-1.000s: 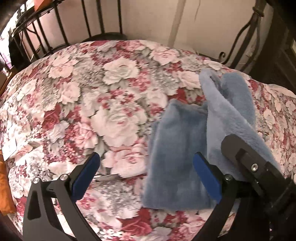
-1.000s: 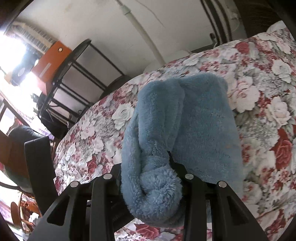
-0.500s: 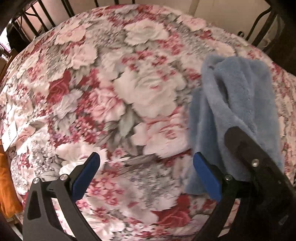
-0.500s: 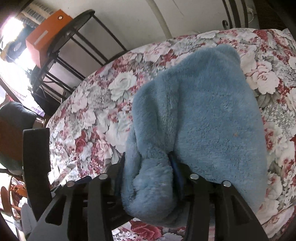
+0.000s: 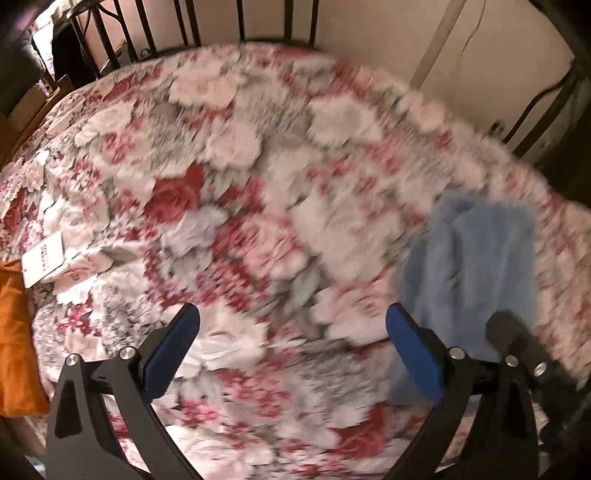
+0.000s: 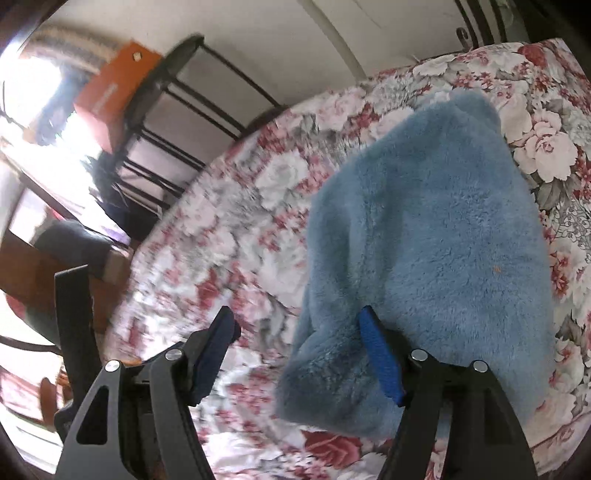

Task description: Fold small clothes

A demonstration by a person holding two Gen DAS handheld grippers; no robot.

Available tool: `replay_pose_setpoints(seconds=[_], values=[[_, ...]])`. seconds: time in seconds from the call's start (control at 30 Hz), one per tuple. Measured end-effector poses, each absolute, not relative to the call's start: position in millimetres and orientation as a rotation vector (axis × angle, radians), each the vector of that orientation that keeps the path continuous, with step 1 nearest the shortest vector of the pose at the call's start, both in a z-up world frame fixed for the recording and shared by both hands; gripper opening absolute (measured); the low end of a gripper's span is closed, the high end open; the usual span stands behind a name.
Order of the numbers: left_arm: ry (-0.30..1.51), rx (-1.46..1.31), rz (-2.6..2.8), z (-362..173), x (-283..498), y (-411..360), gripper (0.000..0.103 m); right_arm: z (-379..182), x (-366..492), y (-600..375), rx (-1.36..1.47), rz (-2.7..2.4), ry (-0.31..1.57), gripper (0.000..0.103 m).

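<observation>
A fluffy blue garment (image 6: 424, 229) lies folded over on the floral bedspread (image 6: 221, 236). My right gripper (image 6: 297, 317) sits at its near edge and its jaws are opening. A lump of the fleece still lies between them against the right pad, while the left pad stands clear of it. In the left wrist view the blue garment (image 5: 480, 266) is at the right, blurred. My left gripper (image 5: 291, 317) hangs open over bare bedspread (image 5: 258, 166), left of the garment, with nothing between its fingers.
Black metal bed rails (image 5: 221, 22) run along the far edge by the wall. A white tag (image 5: 42, 258) and an orange cloth (image 5: 14, 332) are at the bed's left side. A black rack (image 6: 177, 110) with an orange box (image 6: 110, 85) stands beyond.
The right jaws have spread apart and let go of the bunched fleece, which has settled on the bed. The left gripper has slid left, away from the garment, staying open.
</observation>
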State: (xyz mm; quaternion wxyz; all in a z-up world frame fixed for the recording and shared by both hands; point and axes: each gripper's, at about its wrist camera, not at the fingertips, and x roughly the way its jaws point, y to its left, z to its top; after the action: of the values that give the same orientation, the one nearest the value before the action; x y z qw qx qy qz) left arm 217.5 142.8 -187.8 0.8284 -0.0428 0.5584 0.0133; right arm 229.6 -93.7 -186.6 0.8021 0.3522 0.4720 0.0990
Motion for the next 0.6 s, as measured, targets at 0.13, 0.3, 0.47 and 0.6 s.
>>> replay_pose_setpoints(seconds=[0.13, 0.3, 0.47, 0.6], values=[[1.161, -0.084, -0.056, -177, 217, 112, 0.098, -171, 218, -115, 0.739, 0.164, 0.959, 0.062], [1.151, 0.016, -0.121, -178, 213, 61, 0.098, -165, 207, -147, 0.737, 0.092, 0.934, 0.053], [1.199, 0.134, -0.117, -203, 209, 33, 0.098, -171, 205, -165, 0.706, 0.036, 0.959, 0.049], [1.246, 0.104, -0.116, -222, 209, 43, 0.099, -186, 211, -163, 0.693, 0.023, 1.001, 0.049]])
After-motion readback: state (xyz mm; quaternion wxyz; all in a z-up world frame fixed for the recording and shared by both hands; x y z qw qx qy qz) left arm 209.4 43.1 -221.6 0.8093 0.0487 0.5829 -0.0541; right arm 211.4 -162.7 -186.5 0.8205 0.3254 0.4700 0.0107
